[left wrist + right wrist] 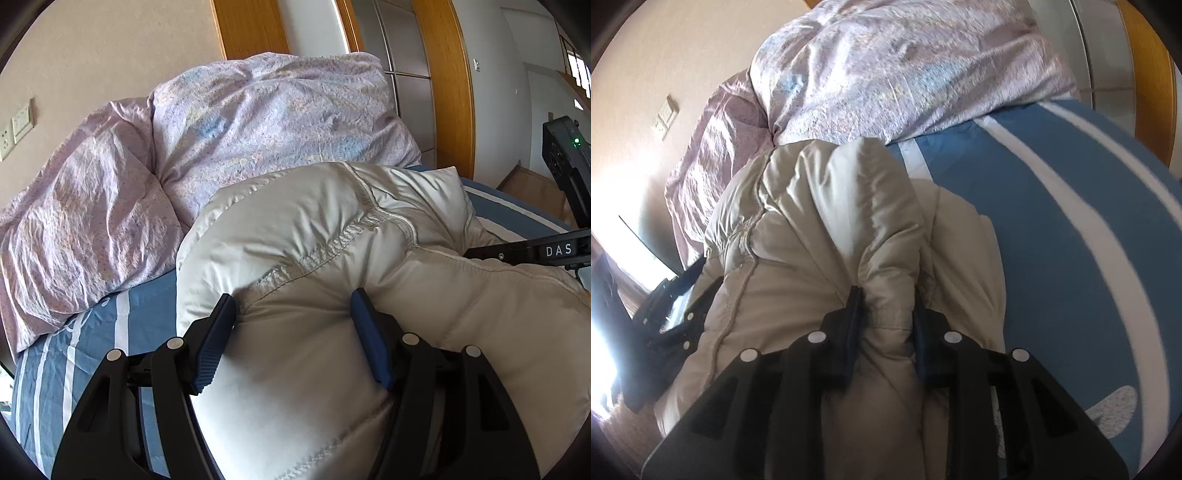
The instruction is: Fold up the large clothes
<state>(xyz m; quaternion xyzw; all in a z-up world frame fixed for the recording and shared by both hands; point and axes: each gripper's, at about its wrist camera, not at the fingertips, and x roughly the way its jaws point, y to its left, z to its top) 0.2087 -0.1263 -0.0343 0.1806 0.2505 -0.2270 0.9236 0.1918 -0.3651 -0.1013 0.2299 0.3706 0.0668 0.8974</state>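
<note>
- Big puffy cream down jacket (369,236) heaped on the bed (92,354), right up against both sets of tongs.
- Left tongs (293,339) spread fairly wide around a fat quilted roll of the jacket, blue pads (214,347) pushed into the fabric on both sides, so gripping that bulge.
- Gathered stitched seam (325,240) just past the left tongs' tips, curving up and off to the right.
- Right tongs (884,332) set narrow, pinching a padded ridge of the same jacket (798,229) between the dark fingers (851,328); fabric bunched up tight between them.
- No earlier view to compare, so nothing to say on movement there.
- From the left camera, right tongs' black frame with "DAS" lettering (557,251) poking in from the right, lying against the jacket's far side.
- From the right camera, left tongs (676,295) down at the left edge against the jacket, partly lost in window glare.
- Blue sheet with white stripes (1052,229) stretching out to the right of the right tongs, bare apart from a pale patterned patch near the lower right.
- Crumpled lilac floral duvet (258,122) piled beyond the jacket, well ahead of both tongs, touching the jacket's far edge.
- Wall socket and switch plate (14,133) off to the far left, wooden door frame (450,92) behind the duvet.
</note>
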